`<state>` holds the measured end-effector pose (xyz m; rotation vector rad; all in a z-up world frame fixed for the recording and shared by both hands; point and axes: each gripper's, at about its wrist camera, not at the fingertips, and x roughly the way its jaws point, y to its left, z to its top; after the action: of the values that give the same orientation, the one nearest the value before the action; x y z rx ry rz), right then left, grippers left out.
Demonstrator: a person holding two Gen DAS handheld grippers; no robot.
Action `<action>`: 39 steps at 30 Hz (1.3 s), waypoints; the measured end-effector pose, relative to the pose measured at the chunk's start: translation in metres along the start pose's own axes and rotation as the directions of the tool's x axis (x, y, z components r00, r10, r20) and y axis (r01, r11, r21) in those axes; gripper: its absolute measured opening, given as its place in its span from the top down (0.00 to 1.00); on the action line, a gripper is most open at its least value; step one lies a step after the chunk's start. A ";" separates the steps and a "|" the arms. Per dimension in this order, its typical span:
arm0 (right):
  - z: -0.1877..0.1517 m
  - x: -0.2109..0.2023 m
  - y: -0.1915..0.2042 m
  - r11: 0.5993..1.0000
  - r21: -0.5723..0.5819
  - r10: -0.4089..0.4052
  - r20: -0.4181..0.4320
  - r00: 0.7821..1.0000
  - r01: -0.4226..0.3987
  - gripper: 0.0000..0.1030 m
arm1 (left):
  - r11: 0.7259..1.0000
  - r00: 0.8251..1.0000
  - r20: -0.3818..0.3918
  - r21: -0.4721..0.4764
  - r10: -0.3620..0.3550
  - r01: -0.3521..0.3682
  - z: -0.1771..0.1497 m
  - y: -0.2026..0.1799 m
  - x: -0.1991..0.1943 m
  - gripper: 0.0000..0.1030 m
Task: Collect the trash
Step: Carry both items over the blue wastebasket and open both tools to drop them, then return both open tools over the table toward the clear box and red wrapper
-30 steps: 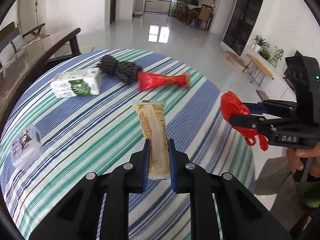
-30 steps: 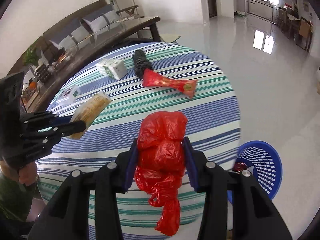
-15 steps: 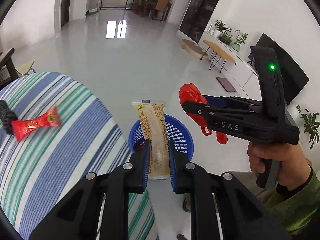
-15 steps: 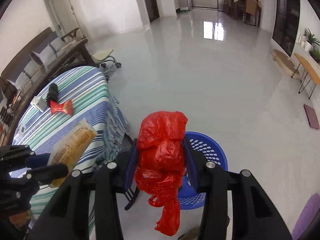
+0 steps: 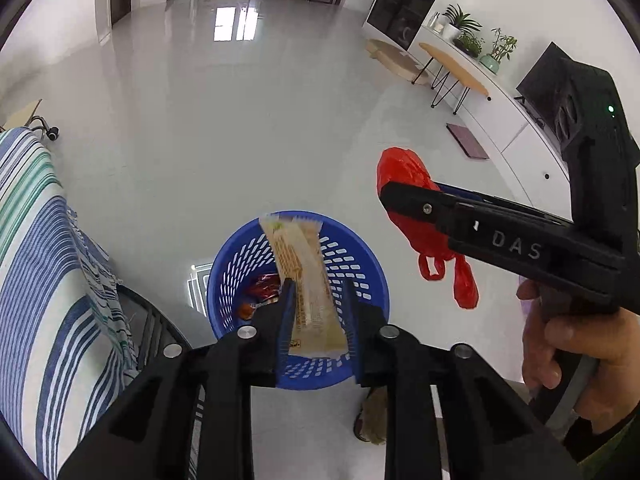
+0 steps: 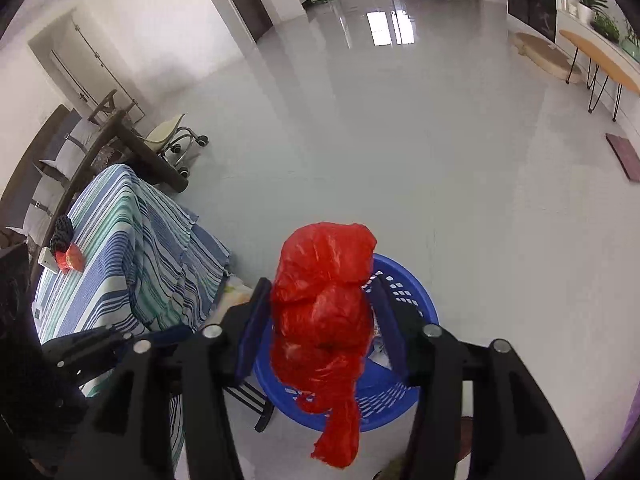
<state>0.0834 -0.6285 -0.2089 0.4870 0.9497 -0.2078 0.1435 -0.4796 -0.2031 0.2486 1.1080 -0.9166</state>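
Observation:
A blue plastic basket point(image 5: 214, 292) stands on the floor beside the table, with a red wrapper point(image 5: 260, 286) lying in it. My left gripper point(image 5: 317, 286) hangs right above it, its jaws opening; a long tan snack wrapper point(image 5: 304, 264) sits loosely between them, with a gap at the right pad. My right gripper point(image 6: 322, 282) is also over the basket point(image 6: 424, 300) and opening. A crumpled red plastic bag point(image 6: 324, 312) sits between its pads, with gaps on both sides. The left wrist view shows that bag point(image 5: 404, 184) at the right gripper's point(image 5: 384, 192) tip.
The table with the striped cloth point(image 5: 36, 280) stands left of the basket. On it point(image 6: 120, 240) lie a red wrapper point(image 6: 70, 259), a black bundle point(image 6: 62, 232) and a white box point(image 6: 47, 258). A wheeled chair point(image 6: 176, 136) stands behind. A person's hand point(image 5: 580, 360) holds the right gripper.
Both grippers swung from above the table to above the basket on the floor and dropped lower. Their jaws have widened, loosening the tan wrapper and the red bag.

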 end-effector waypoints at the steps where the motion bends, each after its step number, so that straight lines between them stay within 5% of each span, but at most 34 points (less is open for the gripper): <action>1: -0.001 0.000 -0.004 1.000 0.011 -0.009 0.003 1.000 0.009 0.37 | 1.000 1.000 -0.003 -0.002 0.011 -0.011 0.002 0.000 0.007 0.48; 2: -0.002 -0.001 -0.009 1.000 0.026 -0.015 0.007 1.000 0.015 0.36 | 1.000 1.000 -0.001 -0.005 0.022 -0.022 0.003 0.000 0.011 0.37; 6: -0.001 -0.017 -0.016 0.998 0.057 -0.036 0.062 0.997 0.032 0.28 | 1.000 0.999 0.025 0.003 0.026 -0.026 0.003 -0.005 0.003 0.21; 11: -0.009 -0.033 -0.002 0.995 0.026 -0.097 0.116 0.988 0.095 0.09 | 0.997 0.990 0.128 0.049 0.053 -0.060 -0.019 -0.014 -0.058 0.06; 16: -0.028 -0.050 0.054 0.988 -0.102 -0.094 0.202 0.975 0.117 0.05 | 0.988 0.975 0.198 0.089 0.105 -0.124 -0.067 -0.007 -0.124 0.05; 21: -0.077 -0.063 0.144 0.939 -0.333 0.007 0.284 0.959 0.092 0.05 | 0.957 0.943 0.195 0.053 0.269 -0.285 -0.131 0.043 -0.164 0.05; 26: -0.126 -0.046 0.223 0.872 -0.489 0.124 0.188 0.974 -0.016 0.04 | 0.920 0.910 0.135 -0.097 0.391 -0.381 -0.195 0.115 -0.197 0.05; 31: -0.156 -0.031 0.303 0.791 -0.606 0.154 0.075 0.985 -0.078 0.04 | 0.875 0.885 0.106 -0.240 0.454 -0.420 -0.245 0.176 -0.237 0.05; 37: -0.186 -0.018 0.383 0.720 -0.672 0.201 -0.033 0.979 -0.171 0.04 | 0.835 0.854 0.096 -0.290 0.511 -0.467 -0.285 0.233 -0.280 0.05; 39: -0.196 -0.014 0.399 0.692 -0.701 0.196 -0.049 0.979 -0.173 0.04 | 0.811 0.831 0.095 -0.302 0.549 -0.501 -0.298 0.256 -0.298 0.05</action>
<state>0.0837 -0.1850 -0.1700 -0.1406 0.8652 0.3383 0.0955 0.0084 -0.1528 0.2309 0.9106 -0.2767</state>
